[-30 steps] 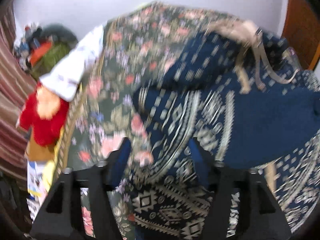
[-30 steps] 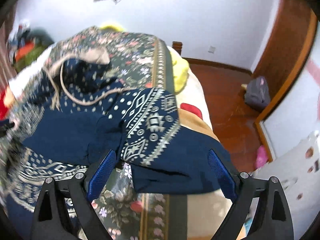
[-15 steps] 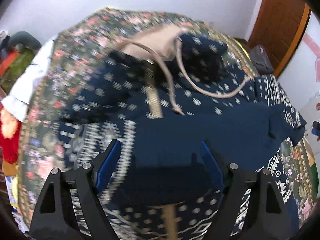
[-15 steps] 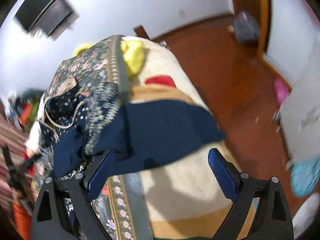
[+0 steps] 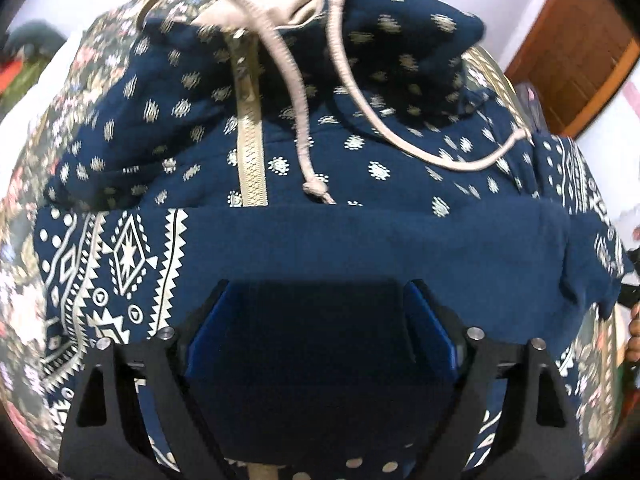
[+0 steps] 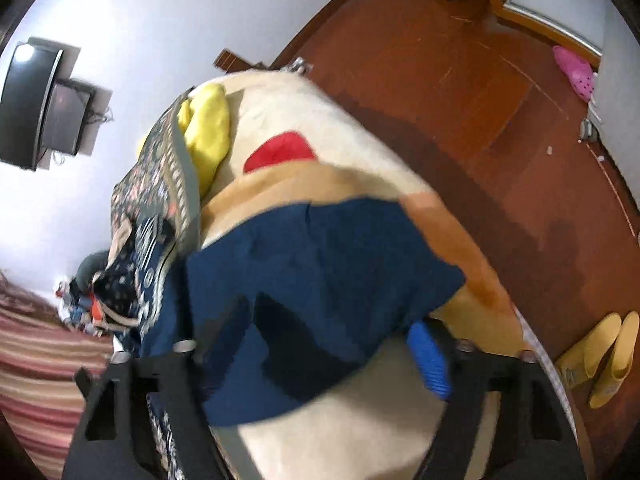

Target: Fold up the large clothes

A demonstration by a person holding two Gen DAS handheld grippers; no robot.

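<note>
A navy hoodie (image 5: 360,240) with cream patterns, a beige zipper (image 5: 250,152) and beige drawstrings (image 5: 300,120) lies spread on the bed. A plain navy sleeve is folded across its chest. My left gripper (image 5: 316,320) points down onto that sleeve, its jaws opening wide, and its pads stand apart from the cloth. In the right wrist view the sleeve end (image 6: 320,264) hangs over the bed's edge and lies between the jaws of my right gripper (image 6: 316,352), which are closing. The cloth covers the left finger, and the blue right pad (image 6: 430,360) shows beside it.
A floral bedspread (image 5: 24,280) lies under the hoodie. A beige blanket (image 6: 360,128) with a red patch and a yellow cloth (image 6: 208,128) lie at the bed's side. Yellow slippers (image 6: 600,360) and a pink shoe (image 6: 572,72) sit on the wood floor (image 6: 440,80). A hand (image 5: 634,336) shows at the right edge.
My left gripper swept from the hoodie's left side to above its chest and spread wider. My right gripper rolled and sank to the sleeve end at the bed's edge, its jaws narrowing.
</note>
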